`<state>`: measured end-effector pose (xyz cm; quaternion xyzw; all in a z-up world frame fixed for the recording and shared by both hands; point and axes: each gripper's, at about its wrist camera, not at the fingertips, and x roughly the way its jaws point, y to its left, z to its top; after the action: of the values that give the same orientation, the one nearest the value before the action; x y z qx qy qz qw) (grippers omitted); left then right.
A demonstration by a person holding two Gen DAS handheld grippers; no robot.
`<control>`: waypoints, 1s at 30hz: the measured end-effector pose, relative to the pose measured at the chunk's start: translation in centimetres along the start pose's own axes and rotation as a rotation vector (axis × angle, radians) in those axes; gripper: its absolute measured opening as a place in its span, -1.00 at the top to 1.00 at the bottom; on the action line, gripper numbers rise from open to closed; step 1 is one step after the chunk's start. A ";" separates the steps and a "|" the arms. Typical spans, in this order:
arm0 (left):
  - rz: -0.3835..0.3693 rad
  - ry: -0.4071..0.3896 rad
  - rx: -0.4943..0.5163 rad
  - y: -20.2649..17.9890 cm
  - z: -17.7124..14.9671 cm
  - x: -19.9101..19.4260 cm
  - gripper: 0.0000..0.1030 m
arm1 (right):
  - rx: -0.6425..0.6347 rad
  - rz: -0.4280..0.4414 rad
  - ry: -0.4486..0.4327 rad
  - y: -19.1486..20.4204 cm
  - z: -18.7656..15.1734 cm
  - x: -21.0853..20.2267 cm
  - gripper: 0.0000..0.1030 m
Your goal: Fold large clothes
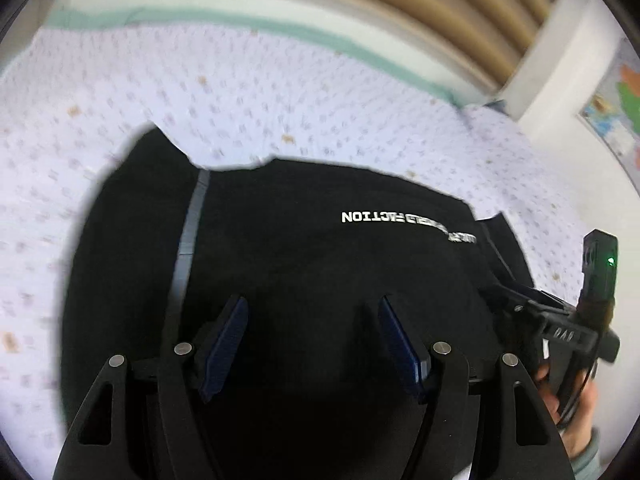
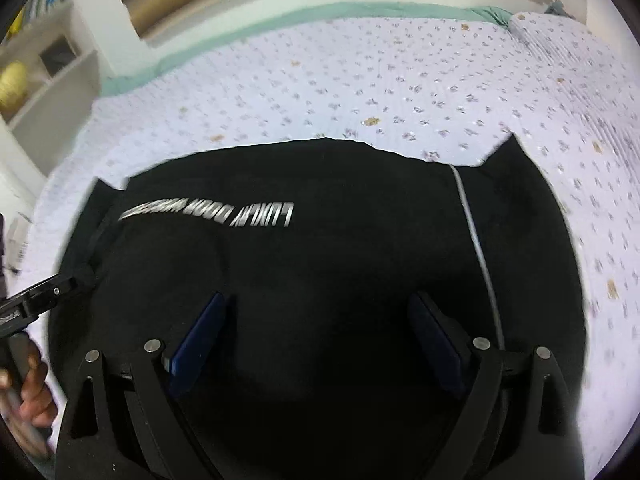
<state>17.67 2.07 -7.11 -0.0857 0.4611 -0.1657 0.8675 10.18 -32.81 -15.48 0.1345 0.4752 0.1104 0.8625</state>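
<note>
On the left, the left gripper (image 1: 314, 336) is hovering over the black garment (image 1: 304, 264), its blue pads (image 1: 224, 344) standing spread with only dark cloth showing between them and nothing pinched. The garment is lying across the flowered bedspread (image 1: 100, 120), its white lettering (image 1: 404, 222) reading upside down and a pale stripe (image 1: 188, 232) running down one side; the far edge is looking flat against the bed. Further right, the right gripper (image 2: 320, 340) is hanging over the same cloth with its jaws likewise wide apart and empty. I judge that a fold is being lined up, not carried: neither tool is gripping anything. The next move is probably calling for both to come down on the near edge or corners, close on the fabric together, and lift evenly so the cloth is not bunching.
</note>
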 end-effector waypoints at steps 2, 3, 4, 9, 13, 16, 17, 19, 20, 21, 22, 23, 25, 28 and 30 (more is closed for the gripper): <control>0.007 -0.038 -0.002 1.1 -0.4 -3.0 -0.35 | 0.023 0.042 -0.022 -0.9 -1.1 -2.3 -0.81; 0.007 -0.054 -0.009 2.0 -0.6 -4.7 -0.35 | 0.033 0.053 -0.038 -1.5 -1.7 -3.6 -0.81; 0.009 -0.065 -0.018 3.0 -0.8 -6.2 -0.35 | 0.040 0.057 -0.052 -2.0 -2.0 -4.6 -0.82; 0.060 -0.076 -0.093 7.8 -0.7 -9.3 -0.50 | 0.049 -0.030 -0.099 -5.7 -4.0 -8.4 -0.83; 0.017 -0.028 -0.205 12.8 -2.7 -9.1 -0.51 | 0.121 -0.047 -0.099 -9.6 -4.7 -8.8 -0.84; -0.054 0.032 -0.271 14.3 -3.1 -5.9 -0.51 | 0.192 -0.042 -0.092 -12.2 -4.9 -8.3 -0.84; -0.079 0.054 -0.291 14.7 -3.2 -4.9 -0.51 | 0.207 -0.038 -0.088 -12.7 -5.0 -8.0 -0.84; -0.135 0.087 -0.321 14.8 -3.4 -3.1 -0.51 | 0.222 -0.025 -0.073 -13.6 -5.2 -7.3 -0.84; -0.182 0.114 -0.350 15.1 -3.6 -1.7 -0.51 | 0.224 -0.019 -0.063 -13.8 -5.2 -6.7 -0.84; -0.214 0.135 -0.367 15.1 -3.7 -0.8 -0.50 | 0.226 -0.013 -0.052 -14.0 -5.2 -6.1 -0.84; -0.263 0.163 -0.388 15.2 -3.8 0.4 -0.50 | 0.230 -0.004 -0.041 -14.0 -5.2 -5.5 -0.84; -0.287 0.178 -0.397 15.1 -3.9 1.1 -0.50 | 0.234 0.011 -0.029 -14.2 -5.3 -4.9 -0.84; -0.314 0.207 -0.401 14.5 -4.0 2.7 -0.51 | 0.245 0.046 0.000 -14.4 -5.5 -3.6 -0.84; -0.301 0.214 -0.373 13.5 -3.8 3.5 -0.55 | 0.265 0.121 0.038 -14.9 -5.8 -1.9 -0.89; -0.300 0.219 -0.374 13.2 -3.7 3.9 -0.56 | 0.293 0.174 0.050 -15.3 -5.9 -1.1 -1.00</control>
<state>19.39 12.98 -16.13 -0.2937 0.5570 -0.2127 0.7472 5.59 -46.79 -22.79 0.2965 0.4942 0.1174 0.8087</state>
